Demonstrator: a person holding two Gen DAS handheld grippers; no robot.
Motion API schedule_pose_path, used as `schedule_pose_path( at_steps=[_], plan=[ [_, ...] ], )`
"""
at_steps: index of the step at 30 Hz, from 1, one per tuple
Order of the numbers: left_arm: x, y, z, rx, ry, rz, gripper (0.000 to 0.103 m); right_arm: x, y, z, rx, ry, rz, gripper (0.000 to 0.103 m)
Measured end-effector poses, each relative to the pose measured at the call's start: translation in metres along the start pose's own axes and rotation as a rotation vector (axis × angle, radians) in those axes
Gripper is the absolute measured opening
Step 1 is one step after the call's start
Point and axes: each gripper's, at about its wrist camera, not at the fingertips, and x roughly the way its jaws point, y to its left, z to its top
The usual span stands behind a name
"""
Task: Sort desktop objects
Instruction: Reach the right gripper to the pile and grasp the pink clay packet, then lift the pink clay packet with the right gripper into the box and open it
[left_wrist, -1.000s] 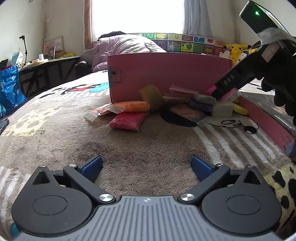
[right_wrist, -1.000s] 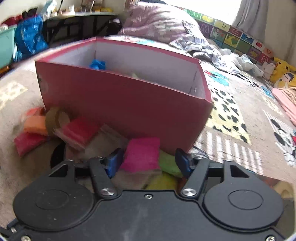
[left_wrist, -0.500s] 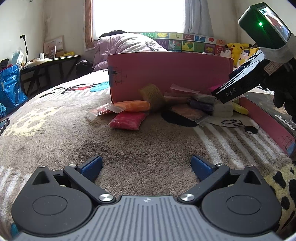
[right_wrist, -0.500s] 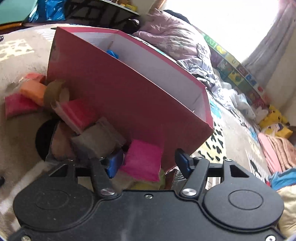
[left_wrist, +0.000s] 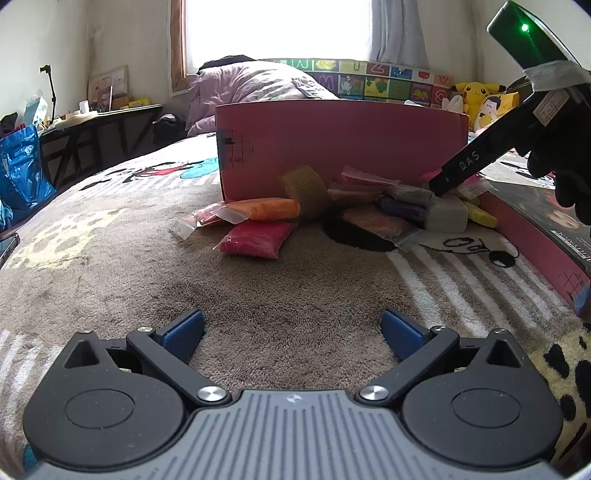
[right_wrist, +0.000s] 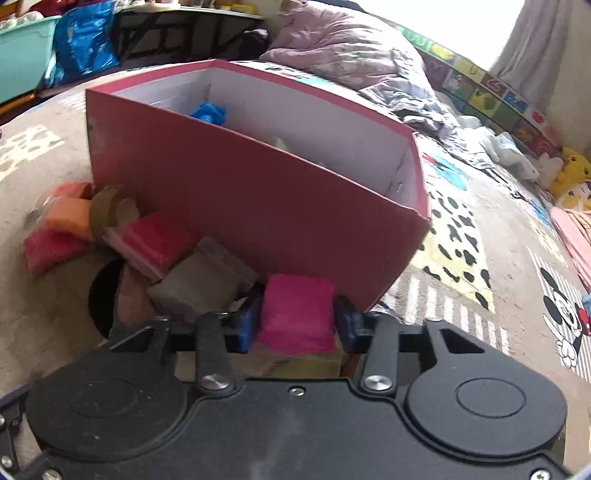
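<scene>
A pile of small clay packets lies on the carpet against the front wall of an open pink box. My right gripper is closing on a magenta packet, its blue pads pressed on both sides. Beside it lie a grey packet and a red packet. In the left wrist view the right gripper dips into the pile's right end in front of the box. My left gripper stands open over bare carpet, well short of the orange packet and the red one.
A blue object lies inside the box. A brownish tape roll leans in the pile. A dark flat lid with a pink rim lies on the right. Bedding, plush toys and a blue bag border the carpet.
The right gripper's jaws went from loosely around the magenta packet to pressed on it, and the gripper tilted slightly. The left gripper has not moved.
</scene>
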Motion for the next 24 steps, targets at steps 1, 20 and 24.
schedule_pose_path(
  at_steps=[1,20,24],
  plan=[
    [0.0,0.0,0.0,-0.002,0.002,0.0,0.103,-0.001,-0.002,0.0,0.012,0.002,0.014,0.041],
    [-0.013,-0.026,0.032,0.058,-0.102,-0.039,0.103,-0.059,-0.05,0.043,0.135,-0.139,0.189,0.041],
    [-0.013,-0.031,0.047,0.152,-0.198,-0.012,0.103,-0.056,-0.056,0.061,0.144,-0.144,0.201,0.041]
  ],
)
